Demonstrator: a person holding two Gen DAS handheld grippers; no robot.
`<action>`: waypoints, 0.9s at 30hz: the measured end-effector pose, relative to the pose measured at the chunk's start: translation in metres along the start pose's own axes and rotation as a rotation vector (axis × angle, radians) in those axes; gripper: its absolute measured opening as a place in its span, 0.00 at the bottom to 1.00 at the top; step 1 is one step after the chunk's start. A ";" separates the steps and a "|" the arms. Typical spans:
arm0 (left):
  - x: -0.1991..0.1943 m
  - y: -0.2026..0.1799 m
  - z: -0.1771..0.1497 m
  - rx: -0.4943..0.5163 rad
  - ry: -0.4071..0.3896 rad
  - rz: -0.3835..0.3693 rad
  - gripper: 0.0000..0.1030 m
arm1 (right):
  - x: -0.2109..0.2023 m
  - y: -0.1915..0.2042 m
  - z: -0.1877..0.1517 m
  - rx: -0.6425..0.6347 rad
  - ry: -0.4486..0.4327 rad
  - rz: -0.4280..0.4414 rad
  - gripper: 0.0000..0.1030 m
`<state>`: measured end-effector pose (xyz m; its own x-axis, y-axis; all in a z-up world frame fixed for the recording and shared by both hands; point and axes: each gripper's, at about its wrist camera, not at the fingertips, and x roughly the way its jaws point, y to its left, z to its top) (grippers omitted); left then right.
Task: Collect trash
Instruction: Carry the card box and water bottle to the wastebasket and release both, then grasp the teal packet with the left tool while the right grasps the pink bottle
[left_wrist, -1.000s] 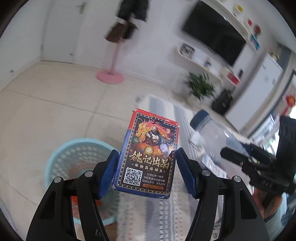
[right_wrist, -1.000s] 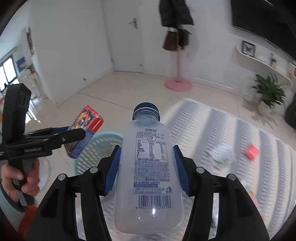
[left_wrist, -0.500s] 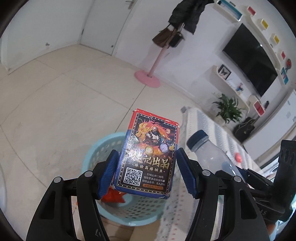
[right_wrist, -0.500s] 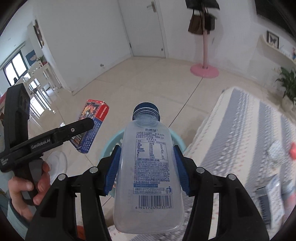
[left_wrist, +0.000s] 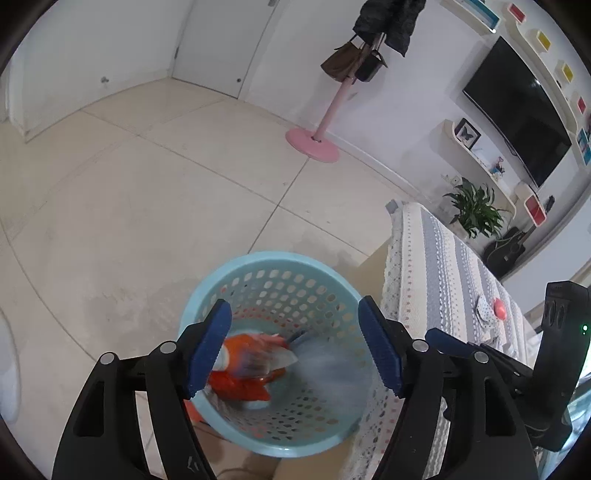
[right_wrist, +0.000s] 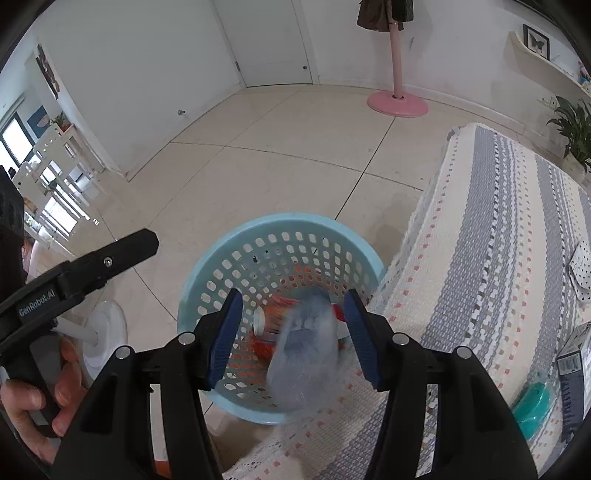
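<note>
A light blue perforated waste basket (left_wrist: 236, 273) stands on the floor beside the table; it also shows in the right wrist view (right_wrist: 236, 236). My left gripper (left_wrist: 295, 347) is open and empty above it. My right gripper (right_wrist: 291, 336) is open above it too. A clear plastic bottle (right_wrist: 306, 350) is a blur falling between the right fingers into the basket. Orange and red trash (left_wrist: 243, 384) lies in the basket, with a blurred piece (left_wrist: 258, 354) dropping on it. The left gripper's finger (right_wrist: 110, 258) shows at the left of the right wrist view.
A table with a grey-and-cream striped cloth (right_wrist: 498, 258) lies to the right, holding a pink object (left_wrist: 499, 306), a dotted wrapper (right_wrist: 581, 273) and a teal item (right_wrist: 532, 406). A pink coat stand (left_wrist: 314, 144) stands on the tiled floor beyond. A white stand base (right_wrist: 103, 336) is left of the basket.
Both grippers have moved over the basket and opened. The card box has left the left gripper and the bottle has left the right gripper; both are dropping into the basket.
</note>
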<state>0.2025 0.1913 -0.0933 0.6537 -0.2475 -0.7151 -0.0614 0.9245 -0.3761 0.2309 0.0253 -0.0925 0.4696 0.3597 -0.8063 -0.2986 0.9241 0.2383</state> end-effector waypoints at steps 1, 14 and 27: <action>0.000 -0.002 0.000 0.004 -0.003 0.003 0.67 | 0.000 0.000 -0.002 -0.001 0.001 -0.001 0.52; -0.024 -0.034 -0.007 0.106 -0.062 -0.060 0.67 | -0.053 -0.020 -0.013 0.021 -0.079 0.007 0.52; -0.038 -0.137 -0.036 0.212 -0.017 -0.273 0.67 | -0.180 -0.098 -0.026 0.101 -0.276 -0.072 0.52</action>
<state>0.1589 0.0642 -0.0356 0.6372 -0.4905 -0.5945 0.2742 0.8651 -0.4200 0.1544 -0.1334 0.0150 0.6985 0.3015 -0.6490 -0.1790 0.9517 0.2495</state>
